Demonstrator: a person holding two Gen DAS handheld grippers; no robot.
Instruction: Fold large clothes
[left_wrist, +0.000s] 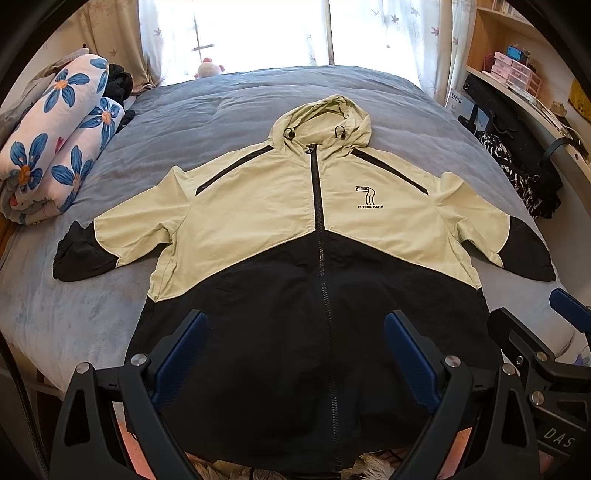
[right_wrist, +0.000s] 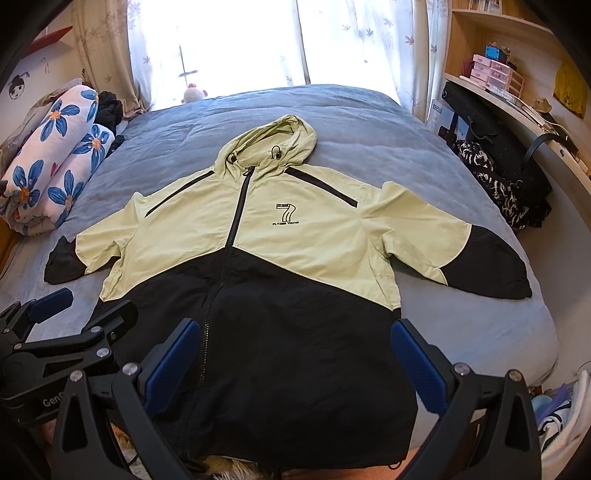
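Observation:
A large hooded jacket (left_wrist: 258, 221), pale green on top and black below, lies flat and zipped on the grey bed (left_wrist: 229, 107), hood far, hem near, both sleeves spread out. It also shows in the right wrist view (right_wrist: 306, 240). My left gripper (left_wrist: 295, 332) is open and empty, held above the black hem part near the zip. My right gripper (right_wrist: 295, 339) is open and empty above the hem's right half. Each gripper shows at the edge of the other's view: the right one (left_wrist: 554, 325), the left one (right_wrist: 74, 314).
A rolled flowered quilt (left_wrist: 55, 147) lies along the bed's left side with dark clothes behind it. A small plush toy (left_wrist: 208, 68) sits at the far edge by the curtained window. A desk and shelves (left_wrist: 517, 85) with a dark bag stand on the right.

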